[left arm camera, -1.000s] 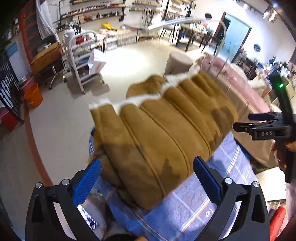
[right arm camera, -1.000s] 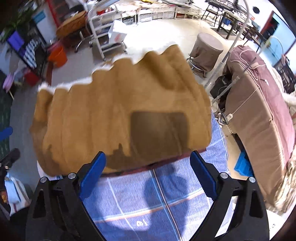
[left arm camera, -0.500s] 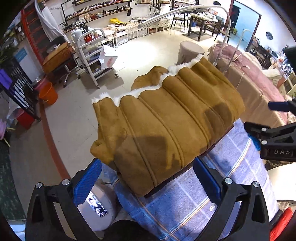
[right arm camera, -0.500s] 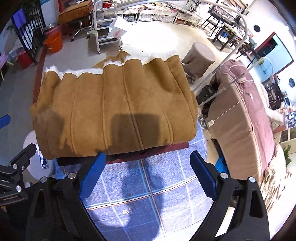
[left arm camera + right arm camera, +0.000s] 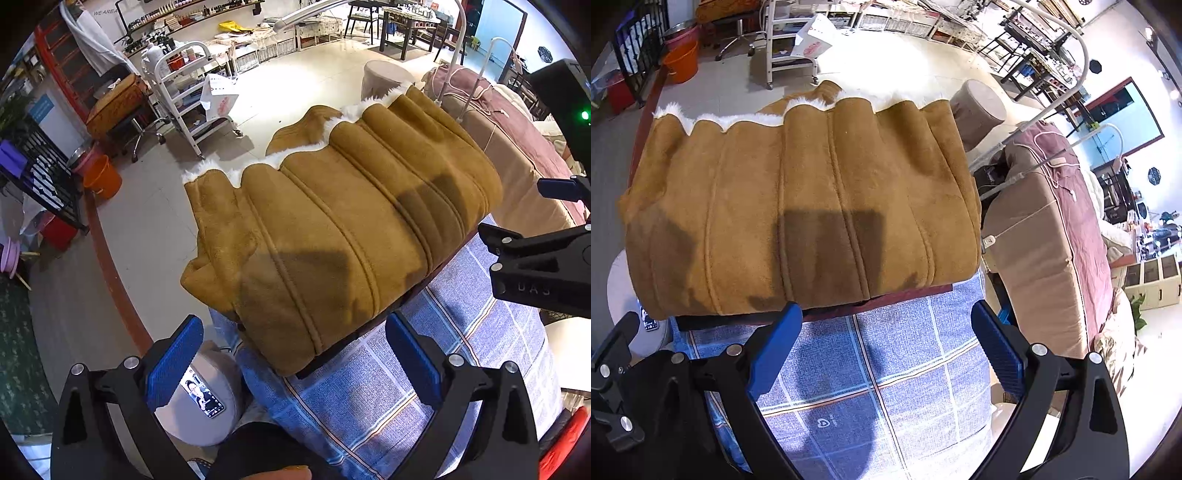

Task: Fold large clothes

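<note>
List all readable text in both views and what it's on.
"WE ARE A": back wall sign, cut off by a hanging white cloth.
"DAS": black body of the right gripper, faint embossing.
Red print on the white box on the cart: too blurred to read.
Phone screen: too small to read.

Embossed letters reading "DAS" stand on the black body of the right gripper (image 5: 543, 266), at the right edge of the left wrist view. On the white wall (image 5: 107, 13) at upper left, "WE ARE A" is legible (the rest is cut off).
</note>
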### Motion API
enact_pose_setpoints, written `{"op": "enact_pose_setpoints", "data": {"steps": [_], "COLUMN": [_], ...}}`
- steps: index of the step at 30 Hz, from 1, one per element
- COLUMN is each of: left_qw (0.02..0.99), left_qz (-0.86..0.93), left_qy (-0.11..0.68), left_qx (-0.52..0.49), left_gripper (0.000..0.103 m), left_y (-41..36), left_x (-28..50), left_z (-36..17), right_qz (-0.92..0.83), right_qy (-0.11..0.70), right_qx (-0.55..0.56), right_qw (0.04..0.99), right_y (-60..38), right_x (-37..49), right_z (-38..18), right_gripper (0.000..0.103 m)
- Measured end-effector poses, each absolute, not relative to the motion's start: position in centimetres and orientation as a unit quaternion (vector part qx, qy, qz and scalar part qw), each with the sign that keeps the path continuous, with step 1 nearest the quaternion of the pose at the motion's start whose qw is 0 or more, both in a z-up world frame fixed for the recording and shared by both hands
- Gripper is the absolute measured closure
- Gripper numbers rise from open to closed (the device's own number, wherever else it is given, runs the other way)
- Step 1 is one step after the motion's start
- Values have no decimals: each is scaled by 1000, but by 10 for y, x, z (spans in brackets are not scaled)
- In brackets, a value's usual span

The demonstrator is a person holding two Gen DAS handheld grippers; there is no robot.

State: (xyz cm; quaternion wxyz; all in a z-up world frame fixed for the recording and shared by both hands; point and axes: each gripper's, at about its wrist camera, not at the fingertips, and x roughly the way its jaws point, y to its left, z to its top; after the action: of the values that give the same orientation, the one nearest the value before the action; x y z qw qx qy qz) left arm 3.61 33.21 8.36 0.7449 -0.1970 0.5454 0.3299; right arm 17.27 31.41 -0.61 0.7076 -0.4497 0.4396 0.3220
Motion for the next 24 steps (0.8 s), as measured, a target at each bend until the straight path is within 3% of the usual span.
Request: {"op": "enact_pose_setpoints", "data": {"steps": [24], "left_qw": [734], "left_qz": [342], "left_qy": [552], "left_qx": [-197], "left_gripper": [6], "left_y": [335], "left_x": [34], "left_z": [74], "right_qz": [334], "right_qy": [447], "right_qx": [-421], "right_qw": [715], "right_y": [316], "right_x": [167], "right_z": [-7], "right_gripper": [12]}}
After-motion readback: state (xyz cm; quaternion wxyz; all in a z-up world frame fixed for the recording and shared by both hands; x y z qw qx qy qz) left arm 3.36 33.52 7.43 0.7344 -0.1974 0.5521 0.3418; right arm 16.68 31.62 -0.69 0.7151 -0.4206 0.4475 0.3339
